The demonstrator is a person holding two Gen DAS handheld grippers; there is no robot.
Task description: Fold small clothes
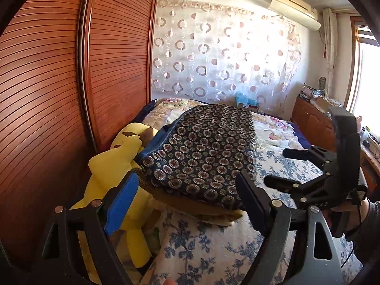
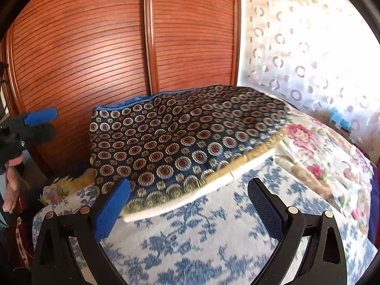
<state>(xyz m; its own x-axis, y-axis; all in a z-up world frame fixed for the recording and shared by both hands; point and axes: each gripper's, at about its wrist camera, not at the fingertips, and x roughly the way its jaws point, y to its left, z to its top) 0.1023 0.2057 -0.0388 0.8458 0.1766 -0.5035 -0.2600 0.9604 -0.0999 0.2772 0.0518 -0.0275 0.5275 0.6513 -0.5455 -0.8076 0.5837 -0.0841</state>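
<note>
A folded dark-blue garment (image 1: 201, 147) with gold and red circle motifs lies on the bed. In the right wrist view the garment (image 2: 185, 130) shows a gold hem and a white lining edge (image 2: 201, 186) along its near side. My left gripper (image 1: 186, 177) is open in front of the garment's near edge, with nothing pinched between its pads. My right gripper (image 2: 188, 185) is open too, its fingers spread just short of the white edge. The left wrist view shows the right gripper (image 1: 281, 167) to the right of the garment, and the right wrist view shows the left gripper (image 2: 47, 122) far left.
The bed has a blue-flowered sheet (image 1: 201, 249) and a rose-patterned quilt (image 2: 320, 154) farther back. A yellow plush toy (image 1: 114, 171) lies left of the garment, against slatted wooden wardrobe doors (image 1: 59, 83). A wooden dresser (image 1: 313, 118) stands at the right, and a hand (image 1: 344, 207) holds the right gripper.
</note>
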